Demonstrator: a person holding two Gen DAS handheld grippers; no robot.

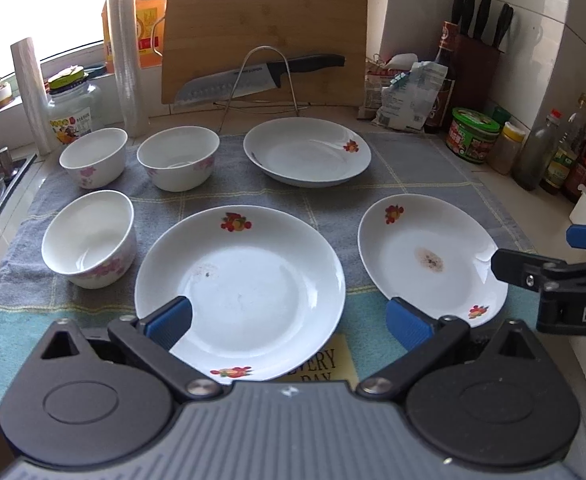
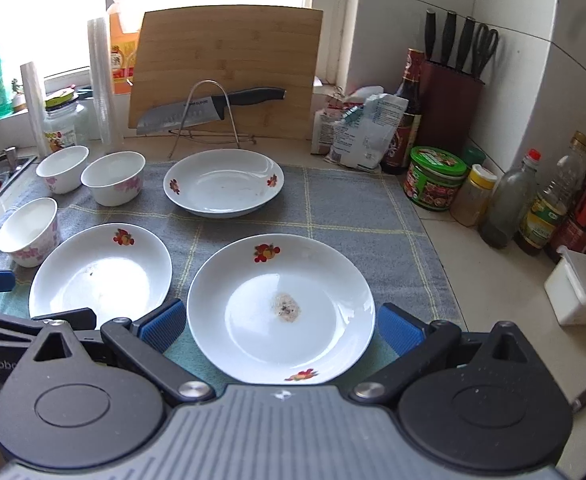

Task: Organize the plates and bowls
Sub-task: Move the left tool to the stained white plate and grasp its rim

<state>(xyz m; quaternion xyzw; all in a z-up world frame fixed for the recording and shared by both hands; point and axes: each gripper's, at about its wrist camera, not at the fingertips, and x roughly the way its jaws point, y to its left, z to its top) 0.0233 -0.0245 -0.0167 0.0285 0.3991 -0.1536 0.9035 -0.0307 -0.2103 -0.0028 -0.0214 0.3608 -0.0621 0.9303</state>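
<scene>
three white plates point(image 1: 240, 292) point(image 1: 432, 262) point(image 1: 307, 151) with fruit prints lie flat at centre and right; three floral bowls point(image 1: 89, 239) point(image 1: 93, 157) point(image 1: 178, 158) stand upright, empty, at left.

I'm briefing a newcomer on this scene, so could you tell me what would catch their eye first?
Three white flower-printed plates lie on the grey towel; the near right plate carries a brown stain at its centre. Three white bowls cluster at the towel's left. Behind them, a large knife rests on a wire rack before an upright bamboo cutting board.
</scene>
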